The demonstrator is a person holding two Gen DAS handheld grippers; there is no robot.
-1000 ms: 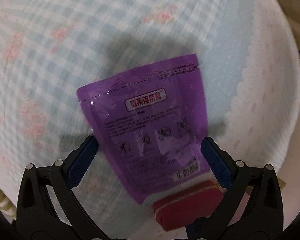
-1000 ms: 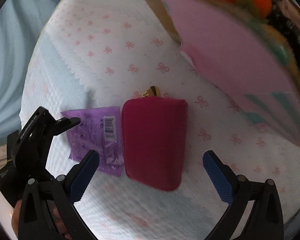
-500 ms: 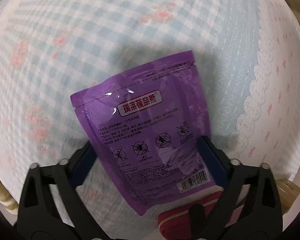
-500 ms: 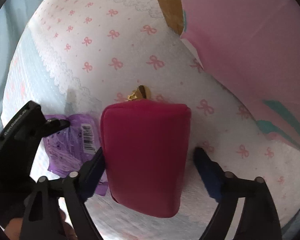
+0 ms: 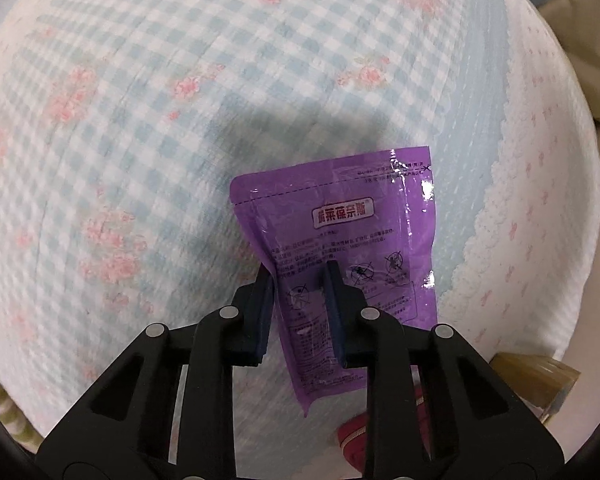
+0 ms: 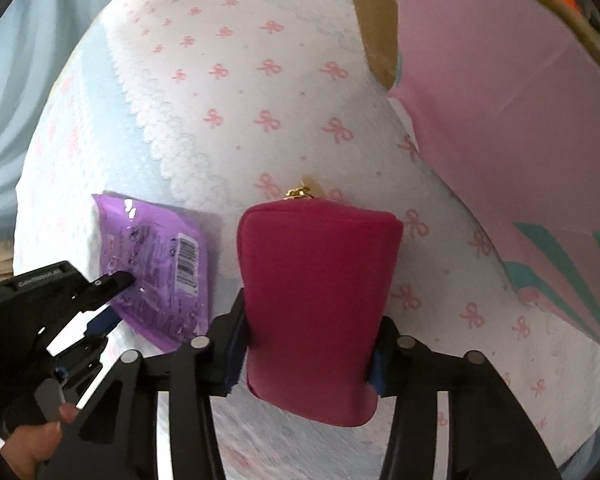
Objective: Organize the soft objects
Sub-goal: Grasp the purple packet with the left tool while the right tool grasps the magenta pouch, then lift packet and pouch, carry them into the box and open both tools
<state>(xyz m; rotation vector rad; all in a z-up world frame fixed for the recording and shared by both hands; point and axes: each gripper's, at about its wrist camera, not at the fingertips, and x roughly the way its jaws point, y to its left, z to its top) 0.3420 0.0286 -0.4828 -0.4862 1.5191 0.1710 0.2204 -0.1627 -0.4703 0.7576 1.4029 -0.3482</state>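
A purple foil packet with printed text hangs lifted above the checked bedding. My left gripper is closing, its blue pads pinching the packet's lower left part. In the right wrist view the same packet tilts up with the left gripper on its near edge. A red zip pouch with a gold pull lies on the bow-print cloth. My right gripper is closing, with its pads pressed on the pouch's two sides. A corner of the pouch shows under the left gripper.
Blue-checked floral bedding meets a white bow-print cloth along a scalloped edge. A pink cardboard box with a brown flap stands at the right. A person's hand holds the left gripper.
Both grippers have gone from wide open to clamped: the left on the purple packet, which has lifted off the bedding, the right on the red pouch's sides.
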